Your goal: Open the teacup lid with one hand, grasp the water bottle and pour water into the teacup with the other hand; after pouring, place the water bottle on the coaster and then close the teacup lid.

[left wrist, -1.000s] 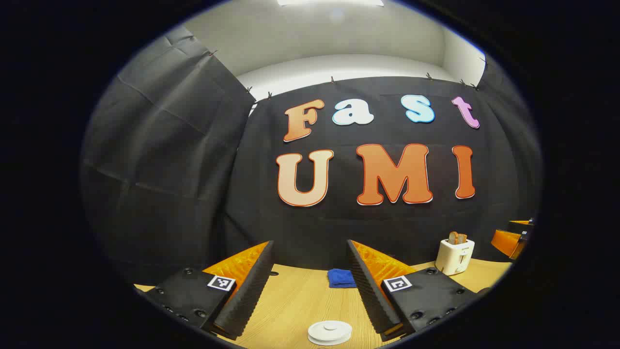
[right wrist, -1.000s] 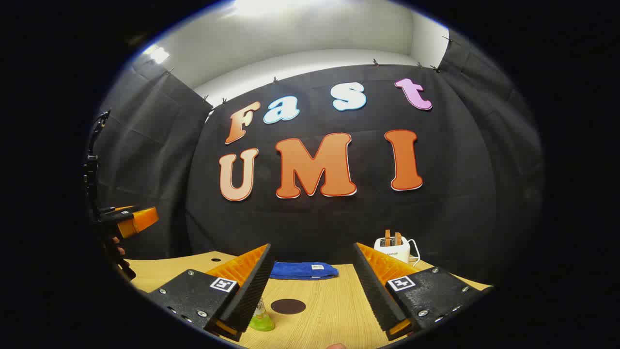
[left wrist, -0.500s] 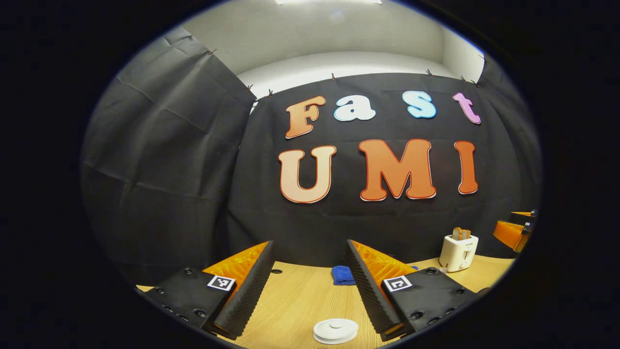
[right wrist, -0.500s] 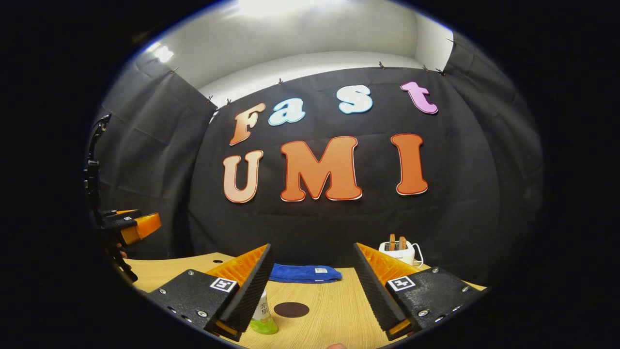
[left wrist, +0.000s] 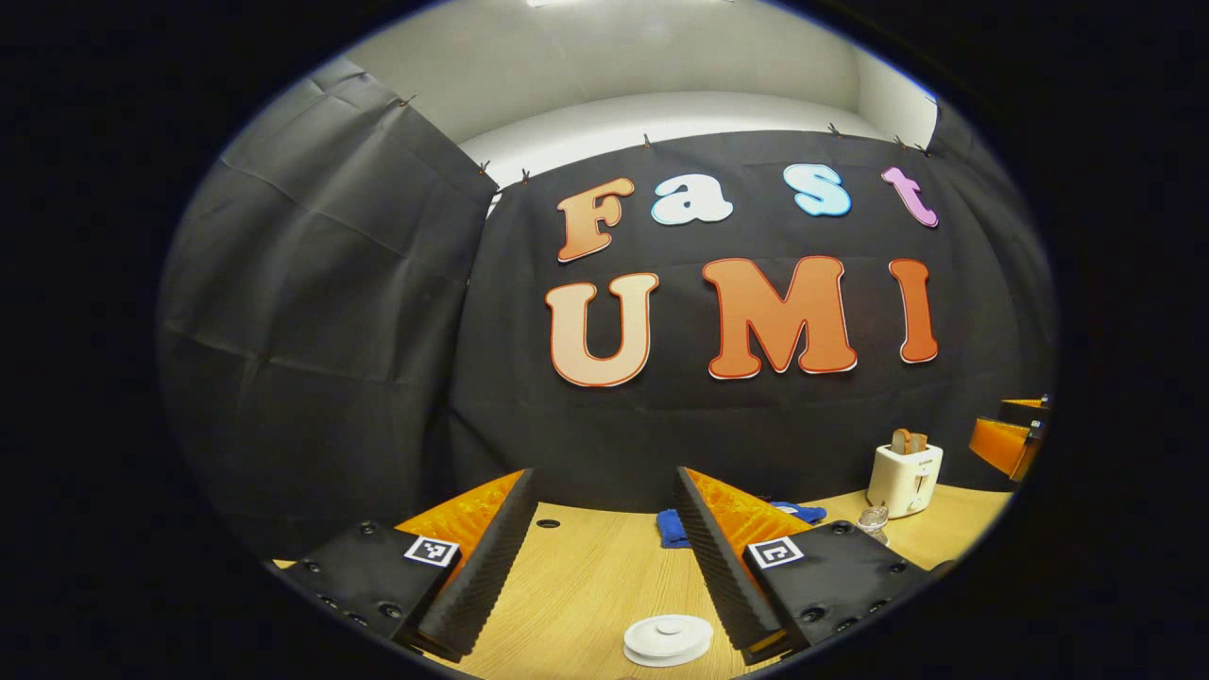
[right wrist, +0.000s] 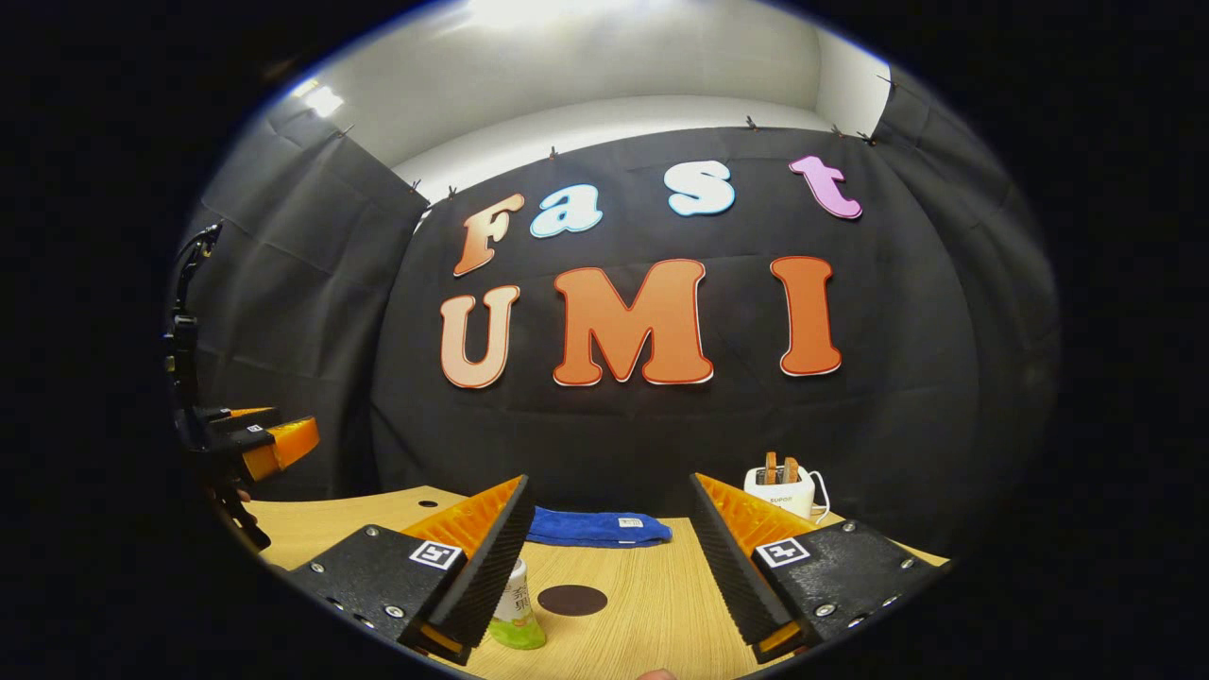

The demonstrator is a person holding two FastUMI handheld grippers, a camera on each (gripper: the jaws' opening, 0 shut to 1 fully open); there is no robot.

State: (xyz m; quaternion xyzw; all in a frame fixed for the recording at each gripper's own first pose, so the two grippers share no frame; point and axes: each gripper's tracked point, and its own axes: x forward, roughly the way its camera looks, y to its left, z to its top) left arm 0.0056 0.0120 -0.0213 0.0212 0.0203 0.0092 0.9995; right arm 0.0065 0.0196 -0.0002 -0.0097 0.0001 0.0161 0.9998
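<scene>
Just below left gripper [left wrist: 604, 567]: teacup lid [left wrist: 668, 639].

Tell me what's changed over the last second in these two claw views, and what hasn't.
Both views tip slightly downward: the teacup lid slides right between the left claw fingers, and the water bottle shows more beside the right claw. A glass cap appears by the toaster. Nothing was gripped or released; both claws stay open, and the coaster and blue cloth stay put.

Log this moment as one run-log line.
left gripper: open, above round white teacup lid | right gripper: open, near green-bottomed water bottle | round dark coaster: bare
</scene>
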